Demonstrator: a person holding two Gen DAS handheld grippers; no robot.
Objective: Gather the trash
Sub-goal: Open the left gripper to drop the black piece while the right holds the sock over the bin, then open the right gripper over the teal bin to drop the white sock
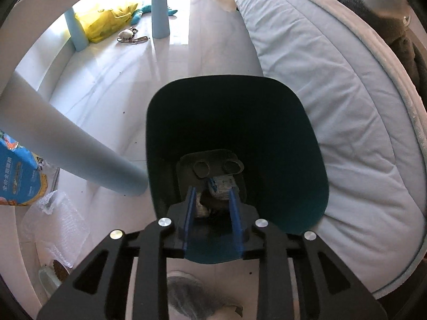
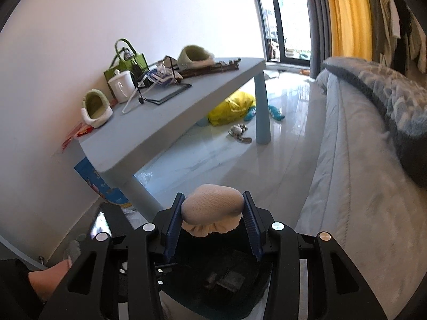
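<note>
Left wrist view: left gripper point(image 1: 212, 200) points steeply down into a dark teal bin point(image 1: 307, 165) standing on the glossy white floor point(image 1: 128, 80), just beside the pale blue mattress point(image 1: 333, 93). Blue pads point(image 1: 236, 208) stand part open, nothing pinched. A crumpled wrapper point(image 1: 221, 186) and a greyish scrap point(image 1: 200, 208) show between and past the tips, lying loose at the bin's bottom w/ a dark tray-like piece point(image 1: 210, 166) w/ two round dimples. Bin interior is dark, so can't ID the scrap for sure. A light blue table leg point(image 1: 80, 154) slants in from the left, its foot just beside the bin wall. Blue printed bag point(image 1: 18, 178) and bubble wrap point(image 1: 53, 213) at left edge. Further off: yellow bag point(image 1: 106, 24), teal toy point(image 1: 144, 13), small grey-white toy point(image 1: 126, 34) near another table leg. Grey fuzzy slipper point(image 1: 192, 298) at bottom, under the gripper frame.

Right wrist view: right gripper point(image 2: 212, 210) is clamped on a beige mesh-textured wad point(image 2: 213, 210), prob a mask or pad, both pads pressing its sides. It hangs above the dark bin point(image 2: 226, 288), whose mouth shows under the frame; trash bits sit inside. Person's hand point(image 2: 50, 280) at lower left, by the other gripper's body. Light blue table point(image 2: 186, 101) at the wall carries green slippers point(image 2: 96, 109), white mug point(image 2: 122, 85), green tote point(image 2: 128, 61), wire stand point(image 2: 165, 90). Yellow bag, teal toy under the table. Mattress w/ grey blanket point(image 2: 387, 101) at right, yellow curtain point(image 2: 347, 13) by the window.
</note>
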